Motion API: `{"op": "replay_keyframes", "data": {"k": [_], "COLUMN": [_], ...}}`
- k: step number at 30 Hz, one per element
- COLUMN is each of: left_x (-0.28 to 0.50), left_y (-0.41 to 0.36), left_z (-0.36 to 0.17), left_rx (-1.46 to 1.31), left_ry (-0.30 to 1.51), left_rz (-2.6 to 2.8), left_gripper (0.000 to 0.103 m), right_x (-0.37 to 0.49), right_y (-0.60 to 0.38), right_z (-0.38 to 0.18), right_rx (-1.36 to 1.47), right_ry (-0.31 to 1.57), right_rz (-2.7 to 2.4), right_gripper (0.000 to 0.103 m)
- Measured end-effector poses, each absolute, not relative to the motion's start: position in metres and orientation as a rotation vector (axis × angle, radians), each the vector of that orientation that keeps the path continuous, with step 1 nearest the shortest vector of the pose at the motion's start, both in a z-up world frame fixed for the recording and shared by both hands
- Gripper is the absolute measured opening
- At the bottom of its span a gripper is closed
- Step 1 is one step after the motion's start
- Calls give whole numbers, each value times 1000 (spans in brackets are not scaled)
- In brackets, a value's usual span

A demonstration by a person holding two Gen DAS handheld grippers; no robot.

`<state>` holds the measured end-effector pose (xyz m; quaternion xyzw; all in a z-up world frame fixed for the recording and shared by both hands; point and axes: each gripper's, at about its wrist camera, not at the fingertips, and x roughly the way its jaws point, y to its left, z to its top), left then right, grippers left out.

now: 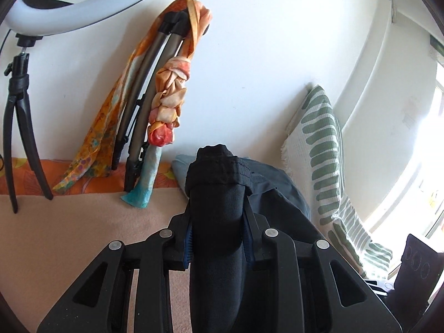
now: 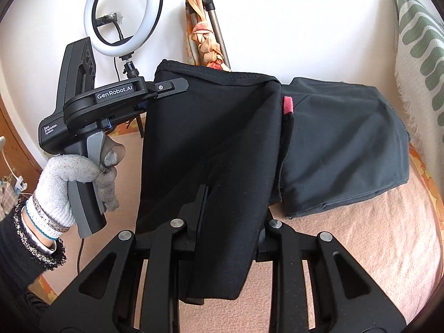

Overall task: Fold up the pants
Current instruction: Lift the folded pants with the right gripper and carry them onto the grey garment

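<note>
Holding now: you have the black pants (image 2: 216,127) lifted off the bed (image 2: 347,238) between both grippers, the cloth spread as a broad panel whose long axis runs from the far waistband down toward you.
Your left hand (image 2: 75,177): gloved, wrapped round the handle at the left, trigger squeezed, the tool level and pointing right.
Left gripper (image 1: 217,194): fingers closed on the pants at the far left waistband corner; in its own view the fabric bunches into a dark column rising between the fingers.
Pants edge: the waistband runs left to right along the far side, roughly level.
Right gripper (image 2: 230,216): fingers clamped on the near, lower part of the pants, cloth draping over and hiding the right finger.
Grey folded garment (image 2: 344,144): lying on the bed just right of the pants, touching their right edge.
Striped pillow (image 2: 419,44): leaning against the far right wall.
</note>
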<state>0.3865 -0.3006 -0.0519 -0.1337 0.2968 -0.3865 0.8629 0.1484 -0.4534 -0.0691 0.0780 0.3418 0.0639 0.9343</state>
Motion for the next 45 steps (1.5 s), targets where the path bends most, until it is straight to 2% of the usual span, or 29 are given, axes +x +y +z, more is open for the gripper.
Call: {"op": "replay_keyframes", "data": {"k": [14,25,39,43,45], "left_x": [390,428,465,466,467], "left_y": [-374,-448,-480,-484,-483], "left_z": [-26,-27,-50,-51,-51], "left_rx": [-245,-240,-126,-74,-61], "left_ry": [587,592,684,697,713], "left_rz": [-917,-919,-803,-763,-747], "left_gripper": [26,26,26,33,43], "right_x": [137,177,241,243,243], "right_y": [-506,-577,-635,-643,-648], "right_z": [-43,-35,-74,-82,-84], "right_rx": [95,23,179,233,254], "right_ry": [628,619,695,721,738], "right_rz": [-9,-118,-64,-82,-116], "right_gripper": [25,25,25,29,34]}}
